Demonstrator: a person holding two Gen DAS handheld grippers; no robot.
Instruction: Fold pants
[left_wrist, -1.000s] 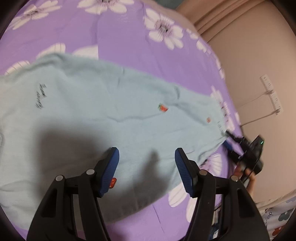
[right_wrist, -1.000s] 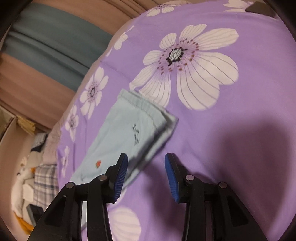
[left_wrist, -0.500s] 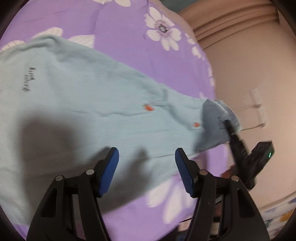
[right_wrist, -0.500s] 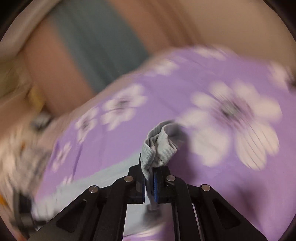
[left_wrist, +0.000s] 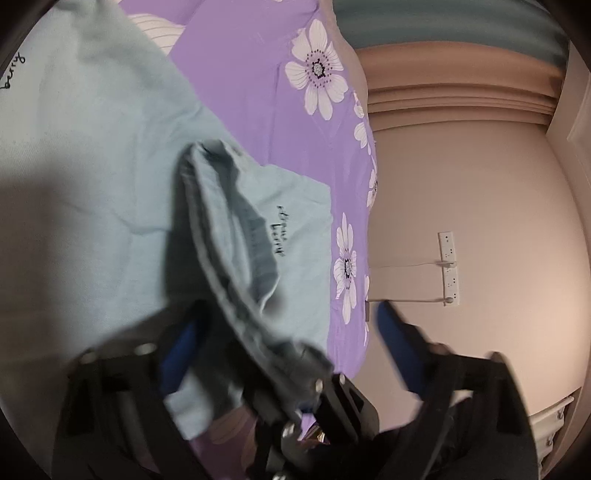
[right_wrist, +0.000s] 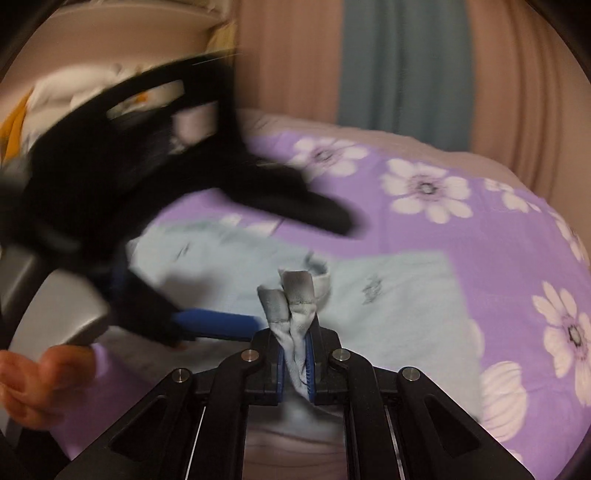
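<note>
Since half a second ago the pale blue soft-cotton pants (right_wrist: 399, 295) have been carried up and over: the bunched waistband end that the right claw (right_wrist: 295, 354) pinched is now drawn across the lower legs, and the left claw (left_wrist: 284, 354), which then hung apart over flat cloth, now has that lifted fold draped between its blue pads. The right claw is clamped tight on the gathered waistband, the grey-shadowed ribbed edge standing up just ahead of its fingertips, which looks like a hold meant to keep both layers together while the fold travels. The left claw stands wide open, its two pads well apart on either side of the raised fold and, as far as the blur allows, not pressing it; I judge it is there to steady or flatten the crease. The rest of the pants lies flat ahead of and below both claws on the purple bedsheet with white flowers (right_wrist: 480, 221). Beyond the left claw, to its right, a pink wall with white sockets (left_wrist: 448, 266) rises; beyond the right claw hang pink and teal curtains (right_wrist: 402, 62).
</note>
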